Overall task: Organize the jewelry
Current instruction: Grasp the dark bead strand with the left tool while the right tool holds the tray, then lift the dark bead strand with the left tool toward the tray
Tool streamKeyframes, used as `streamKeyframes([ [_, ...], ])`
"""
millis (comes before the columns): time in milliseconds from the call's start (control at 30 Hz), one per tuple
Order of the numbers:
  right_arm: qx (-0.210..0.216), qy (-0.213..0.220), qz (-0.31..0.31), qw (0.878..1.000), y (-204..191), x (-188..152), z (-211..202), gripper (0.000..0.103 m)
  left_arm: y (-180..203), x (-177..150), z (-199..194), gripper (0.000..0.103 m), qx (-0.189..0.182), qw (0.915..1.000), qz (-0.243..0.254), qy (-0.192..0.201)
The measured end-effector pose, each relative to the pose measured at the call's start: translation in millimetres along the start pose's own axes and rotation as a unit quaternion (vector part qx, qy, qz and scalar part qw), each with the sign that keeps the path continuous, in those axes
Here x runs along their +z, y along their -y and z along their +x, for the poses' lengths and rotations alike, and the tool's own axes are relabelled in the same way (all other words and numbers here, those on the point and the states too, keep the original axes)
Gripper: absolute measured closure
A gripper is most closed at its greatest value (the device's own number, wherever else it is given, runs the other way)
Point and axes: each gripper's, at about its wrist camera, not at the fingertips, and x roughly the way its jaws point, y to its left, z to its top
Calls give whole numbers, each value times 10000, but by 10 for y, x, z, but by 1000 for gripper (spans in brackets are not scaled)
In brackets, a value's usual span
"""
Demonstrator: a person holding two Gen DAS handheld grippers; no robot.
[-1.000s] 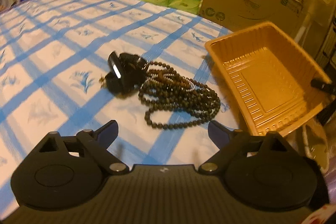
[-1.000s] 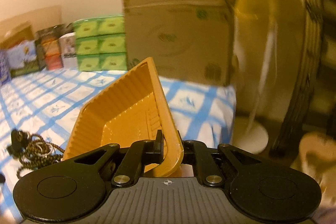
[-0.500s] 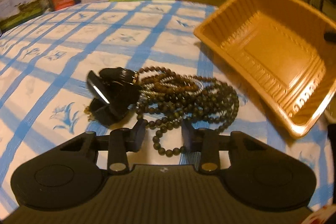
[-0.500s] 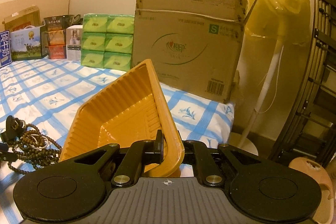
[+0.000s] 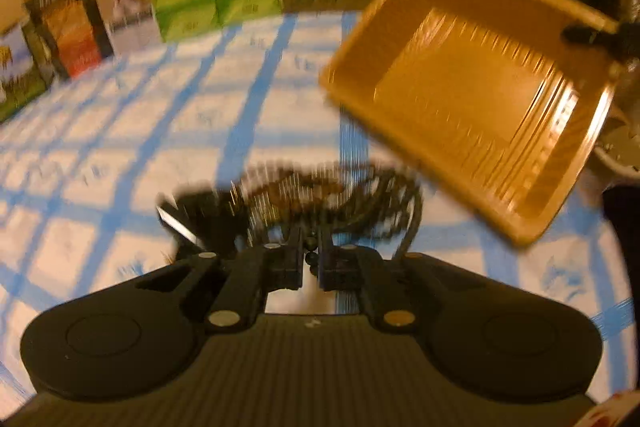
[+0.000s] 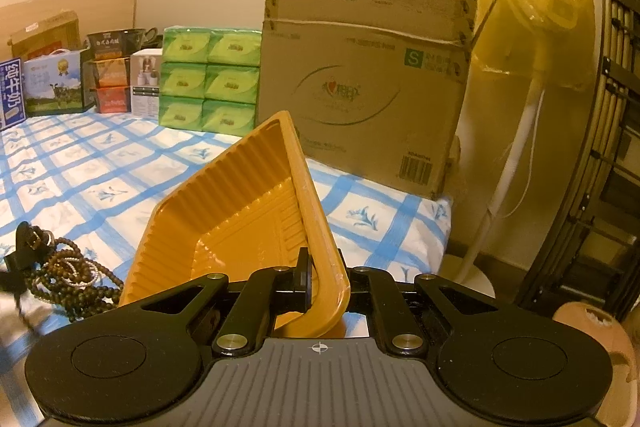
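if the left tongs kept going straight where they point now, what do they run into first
Probably the heap of dark beaded necklaces just ahead of the left tongs, which have just closed on one strand; the blue-checked cloth lies beneath. Blur makes depth uncertain.

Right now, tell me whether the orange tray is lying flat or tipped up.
Tipped. The right gripper clamps the orange tray by its near rim, lifting that edge so its empty inside slants toward the beaded necklaces.

Warm dim light; left view motion-blurred, probably shaking; fisheye-bent edges.
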Motion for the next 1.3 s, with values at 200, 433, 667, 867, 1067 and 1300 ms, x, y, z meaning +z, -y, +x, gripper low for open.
streamKeyframes([
  [200,21,39,-2,10000,-32,0,-33,94,-103,604,-587,97,-161,9975,150,679],
  [433,31,100,-55,9999,-79,9,-99,94,-118,1200,-1237,97,-175,9900,298,1369],
  [667,40,112,-72,9999,-125,10,-140,94,-99,1673,-1855,97,-184,9787,424,2000],
  [867,68,145,-78,9998,-175,24,-178,94,-32,2002,-2176,97,-205,9682,540,2434],
  [1067,87,144,-66,9998,-178,16,-177,94,122,2217,-2317,97,-440,9595,576,2722],
  [1300,103,109,0,9999,-147,4,-158,94,369,2360,-2119,97,-827,9582,627,2665],
])
